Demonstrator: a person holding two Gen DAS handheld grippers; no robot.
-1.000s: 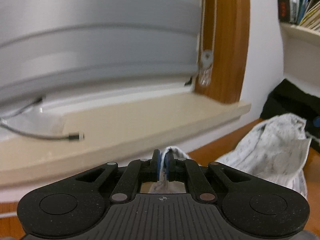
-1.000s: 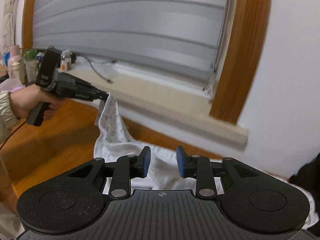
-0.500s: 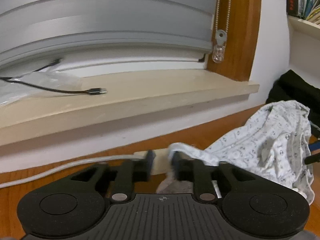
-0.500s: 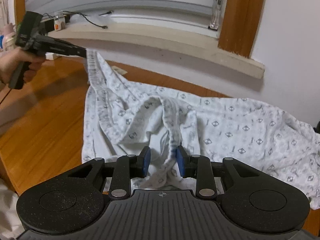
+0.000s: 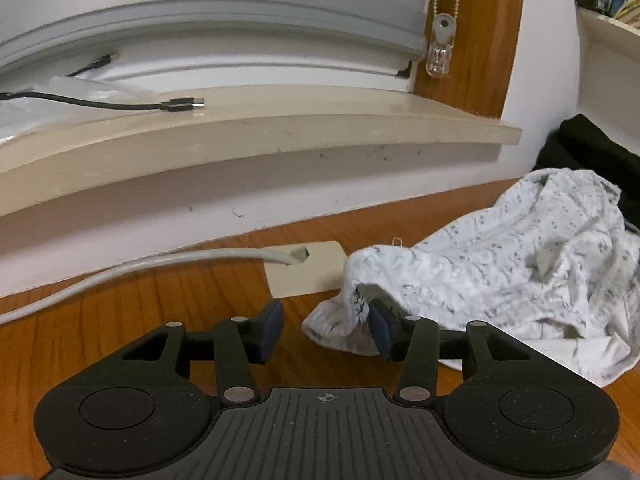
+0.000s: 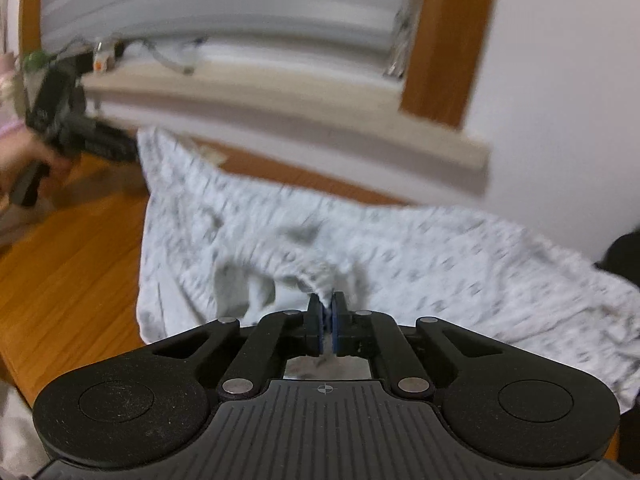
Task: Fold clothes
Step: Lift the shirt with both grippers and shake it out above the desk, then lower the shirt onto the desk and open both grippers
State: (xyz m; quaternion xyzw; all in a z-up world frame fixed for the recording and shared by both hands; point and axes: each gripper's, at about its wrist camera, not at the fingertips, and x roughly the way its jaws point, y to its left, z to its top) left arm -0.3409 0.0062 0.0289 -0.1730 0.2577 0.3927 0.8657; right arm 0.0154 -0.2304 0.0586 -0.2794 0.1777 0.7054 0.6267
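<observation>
A white garment with a small grey print (image 5: 520, 264) lies crumpled on the wooden table (image 5: 120, 312), to the right in the left wrist view. My left gripper (image 5: 326, 326) is open, low over the table, with a corner of the garment lying loose against its right finger. In the blurred right wrist view the garment (image 6: 400, 248) spreads across the middle, and my right gripper (image 6: 329, 318) is shut on a raised fold of it. The left gripper (image 6: 84, 136) shows there at the far left, at the garment's corner.
A beige window sill (image 5: 240, 136) with a black cable (image 5: 120, 104) runs behind the table. A white cable (image 5: 160, 268) enters a beige plate (image 5: 308, 268) on the table. Dark cloth (image 5: 592, 156) lies at the right against the wall.
My left gripper came down to the table, opened and let go of the garment corner. My right gripper closed on a fold of the garment and is moving.
</observation>
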